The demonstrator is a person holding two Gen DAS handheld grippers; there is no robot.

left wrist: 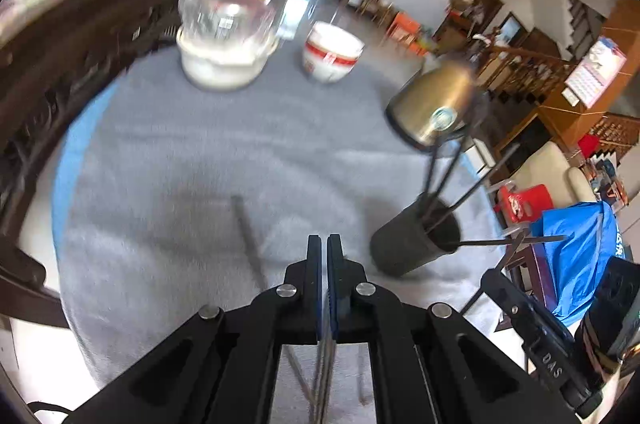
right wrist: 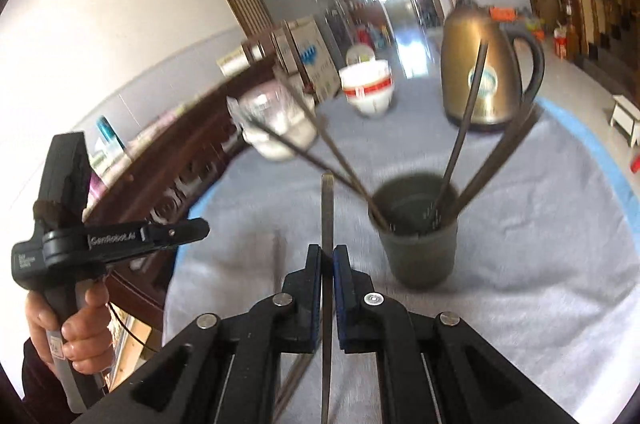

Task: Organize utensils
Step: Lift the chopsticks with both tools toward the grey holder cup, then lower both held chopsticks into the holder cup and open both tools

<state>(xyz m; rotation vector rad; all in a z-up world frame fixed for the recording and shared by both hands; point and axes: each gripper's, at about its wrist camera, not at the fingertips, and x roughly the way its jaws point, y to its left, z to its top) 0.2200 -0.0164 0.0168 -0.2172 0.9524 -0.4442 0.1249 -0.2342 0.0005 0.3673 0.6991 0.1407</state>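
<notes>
The right gripper is held low over the grey cloth, its jaws closed on a single upright chopstick whose tip rises above the pads. Just to its right, the dark holder cup is seen standing with several chopsticks fanned out of it. The left gripper is held level, jaws pressed together on thin metal sticks; another chopstick lies on the cloth to its left.
</notes>
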